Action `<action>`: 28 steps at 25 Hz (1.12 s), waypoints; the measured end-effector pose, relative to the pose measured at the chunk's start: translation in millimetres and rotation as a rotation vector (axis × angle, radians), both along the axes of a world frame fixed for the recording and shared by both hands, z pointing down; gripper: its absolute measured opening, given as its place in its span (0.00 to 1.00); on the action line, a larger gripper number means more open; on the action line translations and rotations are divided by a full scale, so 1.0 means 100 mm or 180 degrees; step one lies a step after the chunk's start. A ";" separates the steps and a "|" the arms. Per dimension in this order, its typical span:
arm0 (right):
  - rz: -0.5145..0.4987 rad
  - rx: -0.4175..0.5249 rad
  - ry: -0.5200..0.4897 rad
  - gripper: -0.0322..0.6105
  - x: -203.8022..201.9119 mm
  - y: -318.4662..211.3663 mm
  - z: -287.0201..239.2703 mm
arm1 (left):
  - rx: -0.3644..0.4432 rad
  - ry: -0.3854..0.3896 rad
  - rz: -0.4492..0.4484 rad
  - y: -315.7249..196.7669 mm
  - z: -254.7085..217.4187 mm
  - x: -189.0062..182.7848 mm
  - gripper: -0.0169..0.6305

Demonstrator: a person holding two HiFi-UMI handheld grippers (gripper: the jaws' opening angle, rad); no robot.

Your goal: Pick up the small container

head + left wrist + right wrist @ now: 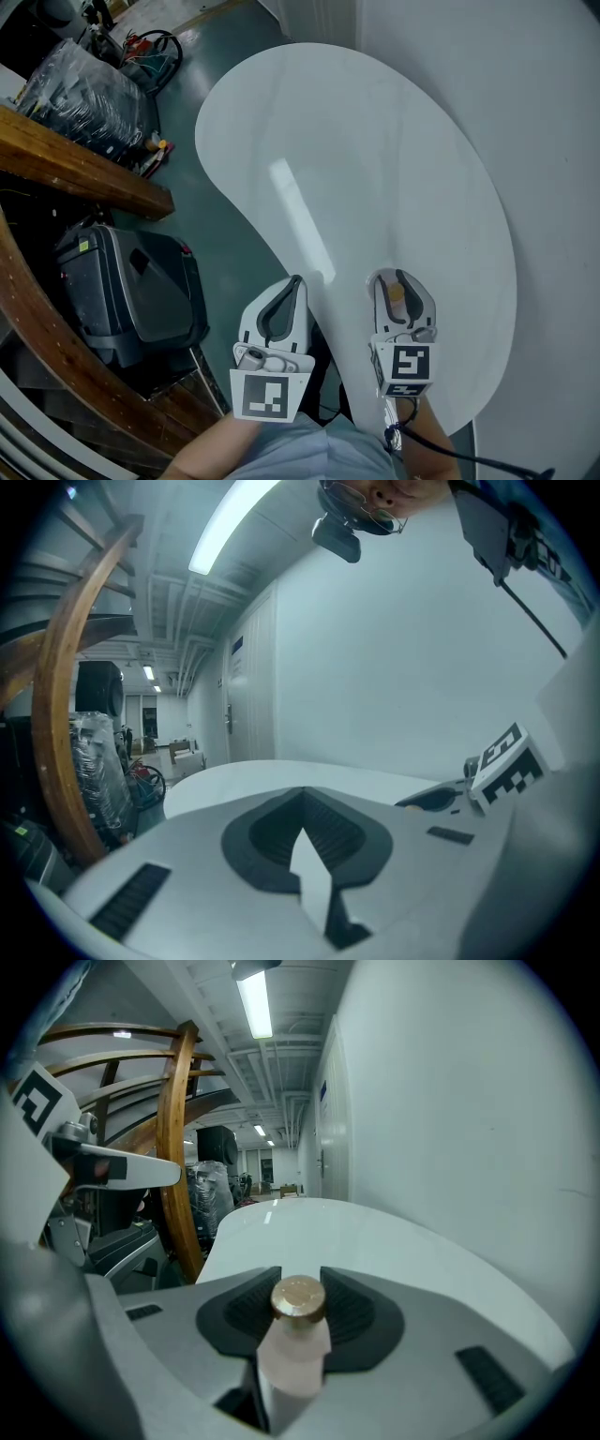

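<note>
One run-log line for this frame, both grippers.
right gripper: shut on small container, gold-capped | left gripper: shut, empty | both at the white table

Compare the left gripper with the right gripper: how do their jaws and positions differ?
The right gripper's jaws grip the small container with the gold cap; the left gripper's jaws are together and hold nothing. The right gripper sits over the white table; the left gripper straddles the table's edge. Both point the same way, side by side.
</note>
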State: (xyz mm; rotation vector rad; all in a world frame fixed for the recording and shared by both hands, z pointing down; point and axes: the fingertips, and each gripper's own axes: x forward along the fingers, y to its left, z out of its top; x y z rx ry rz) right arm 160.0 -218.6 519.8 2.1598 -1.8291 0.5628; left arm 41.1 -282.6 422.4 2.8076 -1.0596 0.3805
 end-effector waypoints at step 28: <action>-0.0001 0.0755 0.0289 0.24 0.15 0.58 -1.48 | 0.0686 0.0560 0.0164 0.54 -0.94 0.31 0.03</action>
